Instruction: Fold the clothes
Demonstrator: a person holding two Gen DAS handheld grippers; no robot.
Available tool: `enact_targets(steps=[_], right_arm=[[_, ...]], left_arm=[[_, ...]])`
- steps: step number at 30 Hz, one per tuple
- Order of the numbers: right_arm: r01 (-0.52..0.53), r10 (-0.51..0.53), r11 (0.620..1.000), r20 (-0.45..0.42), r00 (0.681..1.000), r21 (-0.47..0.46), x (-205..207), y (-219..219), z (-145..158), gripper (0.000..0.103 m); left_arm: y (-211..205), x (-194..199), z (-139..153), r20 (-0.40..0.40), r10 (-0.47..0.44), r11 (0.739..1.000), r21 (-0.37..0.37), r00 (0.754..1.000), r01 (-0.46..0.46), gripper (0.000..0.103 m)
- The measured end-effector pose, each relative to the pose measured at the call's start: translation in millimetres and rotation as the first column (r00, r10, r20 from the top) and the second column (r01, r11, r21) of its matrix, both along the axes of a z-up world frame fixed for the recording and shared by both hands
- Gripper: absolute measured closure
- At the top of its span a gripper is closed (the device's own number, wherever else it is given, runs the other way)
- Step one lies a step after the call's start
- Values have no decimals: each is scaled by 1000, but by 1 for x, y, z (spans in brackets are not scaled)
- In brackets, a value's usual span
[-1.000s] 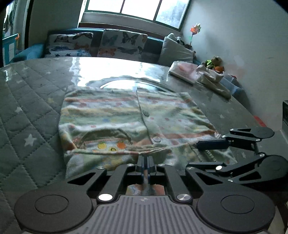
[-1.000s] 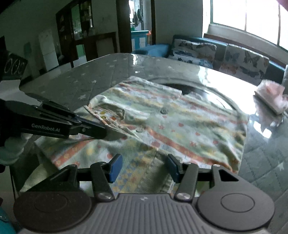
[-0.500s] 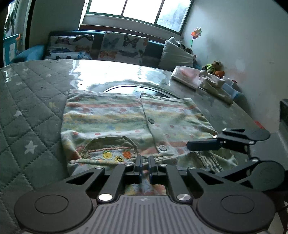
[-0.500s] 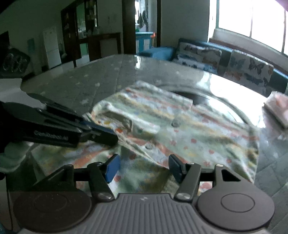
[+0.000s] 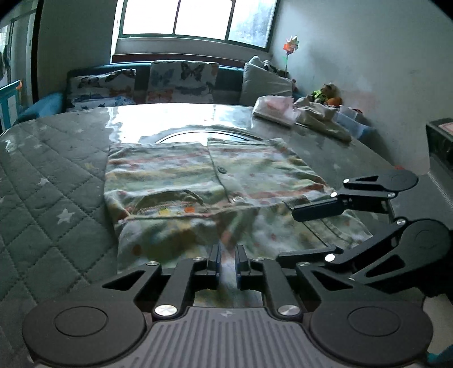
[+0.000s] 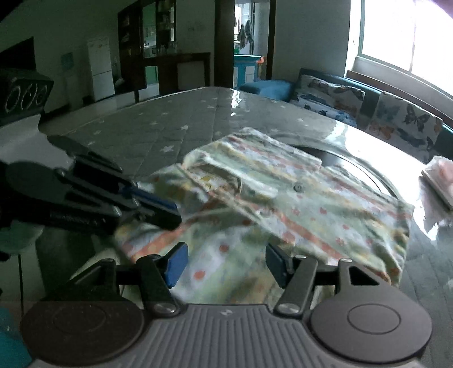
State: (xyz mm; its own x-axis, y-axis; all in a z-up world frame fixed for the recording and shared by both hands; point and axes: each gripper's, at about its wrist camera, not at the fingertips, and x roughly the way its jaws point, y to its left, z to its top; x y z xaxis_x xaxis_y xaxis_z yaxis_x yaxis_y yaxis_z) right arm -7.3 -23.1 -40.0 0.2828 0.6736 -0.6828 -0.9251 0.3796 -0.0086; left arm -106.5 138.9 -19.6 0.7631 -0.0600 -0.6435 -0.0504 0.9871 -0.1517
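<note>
Where light glares: quilted table (image 5: pixel 56 181), sofa (image 5: pixel 141 85)

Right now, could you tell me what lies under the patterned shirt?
The shirt lies on a quilted, star-patterned table cover; a round rim shows past its far edge. What lies directly beneath is hidden.

home living room: sofa (image 5: pixel 141 85) with butterfly cushions (image 5: pixel 181 82) under window (image 5: pixel 195 17) at 12 o'clock, white fridge (image 6: pixel 100 73) at 10, quilted star cover on the counter (image 5: pixel 51 181).
</note>
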Motion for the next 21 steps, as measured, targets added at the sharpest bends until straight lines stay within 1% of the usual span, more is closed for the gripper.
enact_targets(steps=[2,4,8,10,11,14,16,17,19,20,21], right_arm=[[13,-13,1000,-19,1000,1,0,-7,-5,38],[26,-26,1000,-32,999,9,0,-12,-5,38],[43,-42,999,-18,999,15,-6,-28,2,38],[58,-58,998,-26,998,-1,-6,-34,-2,38],[63,-63,998,-34,997,6,-6,-39,-5,38],[48,-49,999,-13,999,-8,-13,-46,-4,38],[46,-46,999,-6,999,-14,-15,-50,-3,39],[47,-48,999,-6,999,-13,-16,-51,-2,39],[55,-55,998,-13,998,-18,-15,-55,-3,38],[57,-58,998,-13,998,-19,-15,-56,-4,38],[60,-60,998,-18,998,-19,-14,-57,-4,38]], left_arm=[[-2,-4,-5,-5,-2,1000,16,1000,2,92],[-3,-7,-4,-3,-3,1000,28,1000,3,92],[-6,-15,-1,-8,-17,999,45,1000,17,90],[-7,-18,-2,-19,-23,998,53,1000,24,89],[-9,-20,-2,-25,-27,998,61,999,29,89],[-15,-26,1,-48,-41,995,93,998,45,85],[-15,-32,3,-63,-37,994,96,997,43,84],[-14,-35,6,-66,-29,996,85,997,35,84],[-10,-39,13,-74,-7,999,40,997,10,73],[-8,-41,16,-80,3,1000,16,997,-1,63],[-7,-43,19,-86,10,1000,-5,996,-10,62]])
